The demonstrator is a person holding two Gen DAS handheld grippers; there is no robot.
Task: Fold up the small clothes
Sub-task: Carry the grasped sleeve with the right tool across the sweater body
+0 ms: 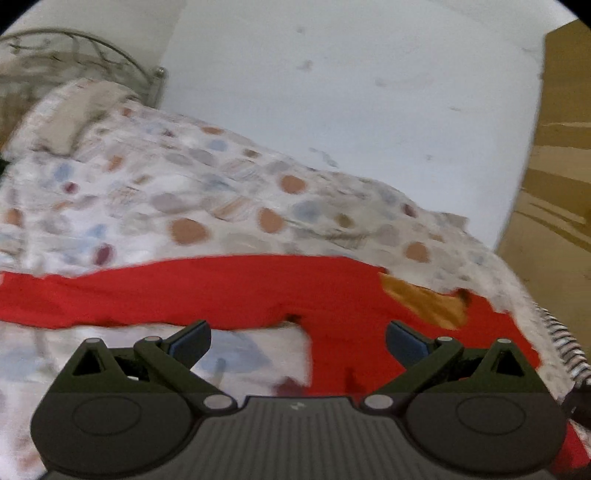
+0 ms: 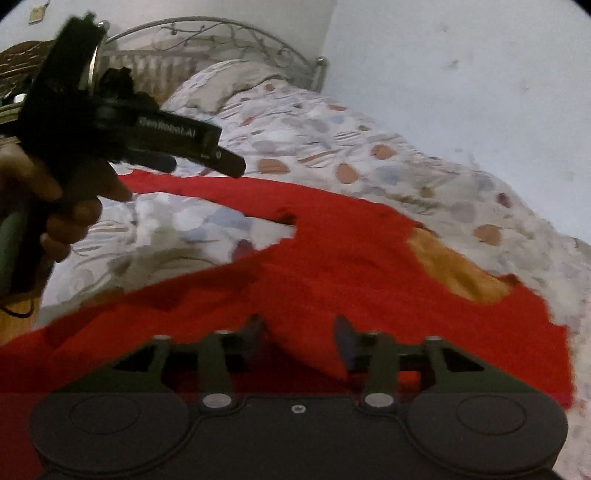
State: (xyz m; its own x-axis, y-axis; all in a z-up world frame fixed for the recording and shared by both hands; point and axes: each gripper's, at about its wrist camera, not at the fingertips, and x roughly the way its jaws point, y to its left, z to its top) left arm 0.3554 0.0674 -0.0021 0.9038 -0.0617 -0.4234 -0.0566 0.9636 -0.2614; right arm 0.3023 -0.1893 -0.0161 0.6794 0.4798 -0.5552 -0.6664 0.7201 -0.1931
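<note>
The red trousers (image 2: 332, 266) are spread on the bed (image 2: 424, 177), legs running leftward from both tongs, directly under the half-parted, empty right tongs (image 2: 300, 341) and ahead of the wide-parted, empty left tongs (image 1: 297, 341).

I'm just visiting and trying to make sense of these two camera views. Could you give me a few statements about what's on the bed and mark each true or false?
1. A red garment lies spread on the bed. True.
2. The bedspread is plain blue. False: it is white with coloured spots.
3. The left gripper is clamped on the garment. False: its jaws stand wide apart with nothing pinched between them.
4. The garment's yellow lining shows at one end. True.
5. The right gripper has its jaws apart above the red cloth. True.
6. The bed has a wooden headboard. False: the headboard is curved metal.
</note>
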